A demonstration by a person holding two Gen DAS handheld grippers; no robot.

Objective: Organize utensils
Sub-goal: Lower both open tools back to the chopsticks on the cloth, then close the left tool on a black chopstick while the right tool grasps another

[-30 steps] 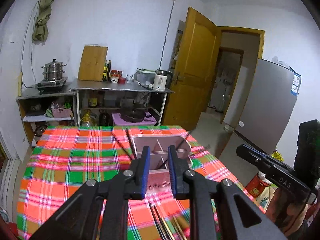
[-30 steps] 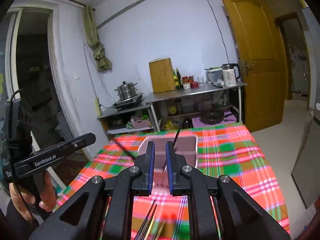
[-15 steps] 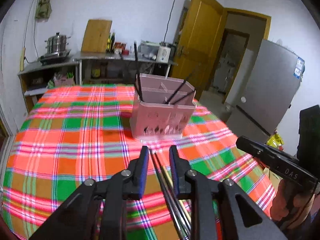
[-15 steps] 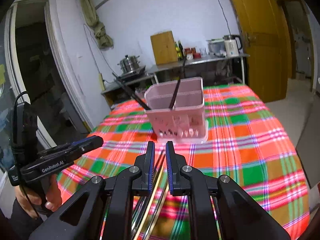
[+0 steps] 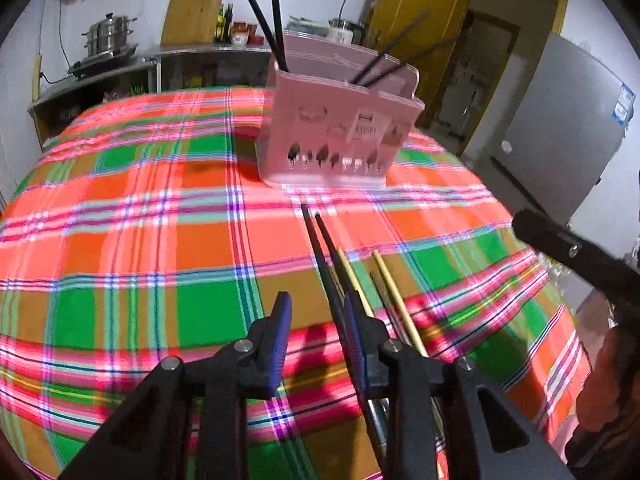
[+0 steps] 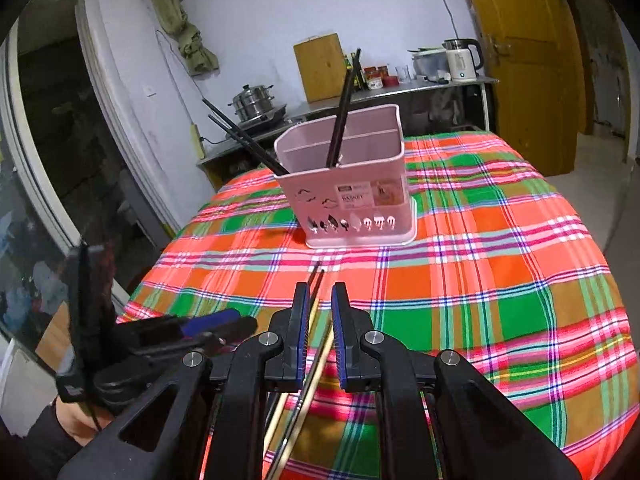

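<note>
Loose chopsticks [image 5: 340, 276] just before pink holder [image 5: 340, 128]. Left gripper [image 5: 318, 340] fingers wide; right gripper [image 6: 320, 332] fingers narrow, empty. Risk: adjacent sticks rolling or snagging together.

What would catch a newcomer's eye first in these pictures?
The loud plaid tablecloth in orange, green and pink covers the whole table. On it stands a pink utensil basket with black chopsticks sticking out. Nearer the cameras, loose chopsticks, black and pale, lie flat on the cloth.
</note>
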